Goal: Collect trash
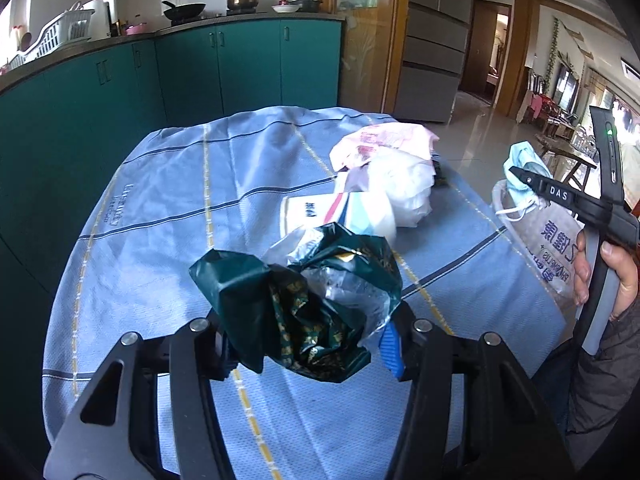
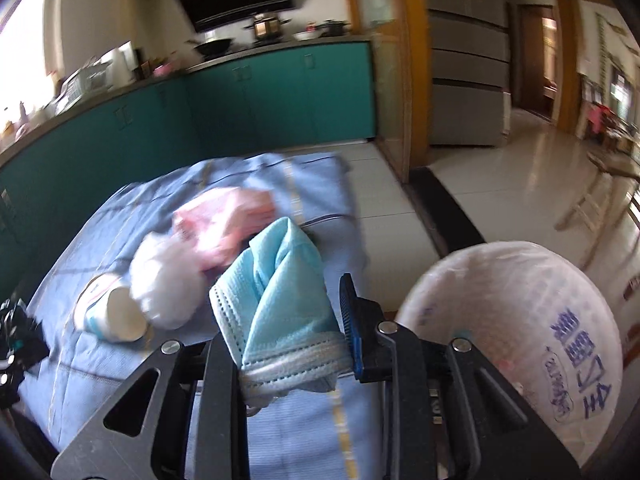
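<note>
My left gripper point(image 1: 310, 344) is shut on a crumpled dark green foil wrapper point(image 1: 296, 304), held above the blue tablecloth point(image 1: 160, 208). My right gripper point(image 2: 286, 332) is shut on a light blue face mask point(image 2: 280, 292); in the left wrist view the mask point(image 1: 524, 172) hangs from it at the right, with a hand point(image 1: 612, 272) on the handle. On the cloth lie a paper cup point(image 1: 320, 212), a white crumpled bag point(image 1: 408, 192) and a pink wrapper point(image 1: 384, 140). A bin lined with a clear printed bag point(image 2: 516, 320) stands beside the table, right of the mask.
Teal kitchen cabinets point(image 1: 180, 64) with pots on the counter run behind the table. A grey fridge point(image 1: 432, 52) and a doorway lie beyond on a glossy tiled floor point(image 2: 520, 184). A wooden stool point(image 2: 596, 196) stands at the right.
</note>
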{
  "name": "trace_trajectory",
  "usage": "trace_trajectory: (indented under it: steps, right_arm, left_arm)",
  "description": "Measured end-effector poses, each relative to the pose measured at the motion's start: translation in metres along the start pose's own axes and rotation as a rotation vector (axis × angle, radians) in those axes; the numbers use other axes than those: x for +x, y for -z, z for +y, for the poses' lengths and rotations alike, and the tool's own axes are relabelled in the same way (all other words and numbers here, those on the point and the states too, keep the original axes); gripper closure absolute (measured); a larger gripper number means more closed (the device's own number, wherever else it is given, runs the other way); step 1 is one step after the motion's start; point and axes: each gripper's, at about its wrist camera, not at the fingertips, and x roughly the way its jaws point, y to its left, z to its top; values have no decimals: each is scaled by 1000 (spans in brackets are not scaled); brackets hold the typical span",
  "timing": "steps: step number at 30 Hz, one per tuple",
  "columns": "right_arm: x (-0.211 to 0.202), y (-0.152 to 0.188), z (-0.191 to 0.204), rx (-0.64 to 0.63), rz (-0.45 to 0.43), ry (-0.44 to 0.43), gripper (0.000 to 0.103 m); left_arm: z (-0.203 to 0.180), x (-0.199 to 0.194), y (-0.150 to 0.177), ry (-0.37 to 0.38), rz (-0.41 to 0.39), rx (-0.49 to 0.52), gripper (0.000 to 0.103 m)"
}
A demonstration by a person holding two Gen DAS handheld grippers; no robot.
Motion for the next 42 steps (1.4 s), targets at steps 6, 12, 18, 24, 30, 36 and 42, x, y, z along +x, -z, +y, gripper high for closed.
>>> trace_trajectory:
  steps: [6, 12, 18, 24, 30, 36, 42]
  right_arm:
    - [-5, 9, -61, 108, 24, 239, 77]
    - [11, 32, -116, 242, 192, 409, 77]
    - [10, 47, -156, 397, 247, 426, 68]
    - [-32, 48, -187, 638, -12, 369, 40]
    - [-44, 43, -188, 676, -112, 363, 28]
    - [-31, 33, -167, 587, -60, 295, 28]
    - [-4, 13, -112, 401, -11, 199, 28]
  left_arm:
    - [-33, 7, -12, 72, -5, 56, 48]
    - [-92, 19, -38, 228, -9, 129, 48]
    - [-176, 40, -56, 372, 14, 266, 48]
    - [-245, 82, -60, 461, 68, 339, 39]
    - [-254, 92, -55, 468, 70, 327, 14]
    - [-187, 76, -55, 244, 6, 227, 13]
    - [-78, 55, -48, 51, -22, 1, 11]
